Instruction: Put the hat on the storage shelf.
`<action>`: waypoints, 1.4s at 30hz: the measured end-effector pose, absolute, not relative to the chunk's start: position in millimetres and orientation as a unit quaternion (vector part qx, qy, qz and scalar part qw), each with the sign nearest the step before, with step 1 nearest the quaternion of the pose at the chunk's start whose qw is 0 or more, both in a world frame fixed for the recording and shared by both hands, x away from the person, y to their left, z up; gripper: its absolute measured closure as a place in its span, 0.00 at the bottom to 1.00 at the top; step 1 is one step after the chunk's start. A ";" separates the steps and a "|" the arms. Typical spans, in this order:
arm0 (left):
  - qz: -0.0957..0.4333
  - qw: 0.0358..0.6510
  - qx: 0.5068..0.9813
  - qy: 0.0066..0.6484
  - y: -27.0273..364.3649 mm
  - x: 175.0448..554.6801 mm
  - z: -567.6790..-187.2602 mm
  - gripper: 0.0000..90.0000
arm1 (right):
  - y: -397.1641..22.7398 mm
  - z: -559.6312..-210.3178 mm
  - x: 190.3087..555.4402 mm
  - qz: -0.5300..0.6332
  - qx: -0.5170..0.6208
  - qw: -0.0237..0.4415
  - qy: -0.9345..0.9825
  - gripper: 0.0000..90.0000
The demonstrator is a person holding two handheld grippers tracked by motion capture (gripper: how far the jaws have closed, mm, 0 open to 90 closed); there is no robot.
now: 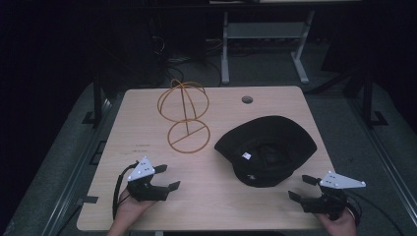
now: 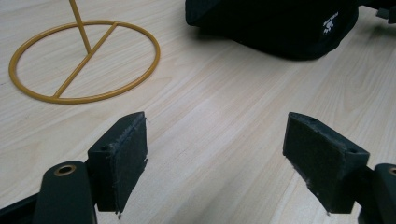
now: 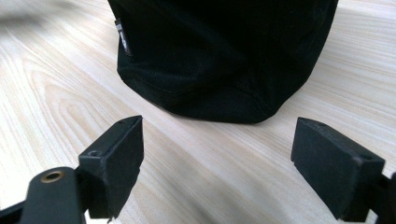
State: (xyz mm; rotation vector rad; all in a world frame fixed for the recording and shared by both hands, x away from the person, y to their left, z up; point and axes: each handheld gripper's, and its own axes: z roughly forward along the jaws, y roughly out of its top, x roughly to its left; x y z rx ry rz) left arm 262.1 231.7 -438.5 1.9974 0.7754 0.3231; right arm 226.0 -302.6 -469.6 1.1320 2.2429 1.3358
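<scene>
- One black hat (image 1: 266, 150), one yellow wire hat stand (image 1: 185, 118) and two grippers are counted on a single light wooden table (image 1: 211, 206); one round hole (image 1: 247, 100) is seen in the tabletop near its far edge.
- The hat is laid upside down on the right half of the table, its opening turned upward and a small white label (image 1: 246, 156) shown inside.
- The right gripper (image 1: 304, 188) is held at the near right corner, just beside the hat's near edge; its jaws are spread wide with nothing between them, and the hat (image 3: 224, 56) is seen straight ahead of them, apart from the pads.
- The left gripper (image 1: 167, 177) is held at the near left, its jaws likewise spread wide and empty over bare wood; the hat (image 2: 275, 25) is seen ahead and to the right, well apart.
- The stand's flat ring base (image 2: 84, 60) is set ahead and to the left of the left gripper's jaws, apart from them, with its upright rod rising from the ring's crossbar.
- The stand is placed to the left of the hat, near it but not touching.
- Bare wood lies between each gripper and the hat.
</scene>
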 end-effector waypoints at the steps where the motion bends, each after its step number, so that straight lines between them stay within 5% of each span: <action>1: 0.131 0.470 0.813 0.317 231.9 262.4 -438.8 0.24 | -302.6 -469.8 226.2 0.464 0.393 0.147 0.780 0.18; 20: 0.119 0.467 0.821 0.304 224.8 258.0 -440.5 0.24 | -296.6 -464.3 223.4 0.465 0.381 0.152 0.784 0.18; 42: 0.098 0.470 0.850 0.218 164.1 267.8 -405.7 0.27 | -301.7 -464.3 219.7 0.466 0.382 0.150 0.784 0.18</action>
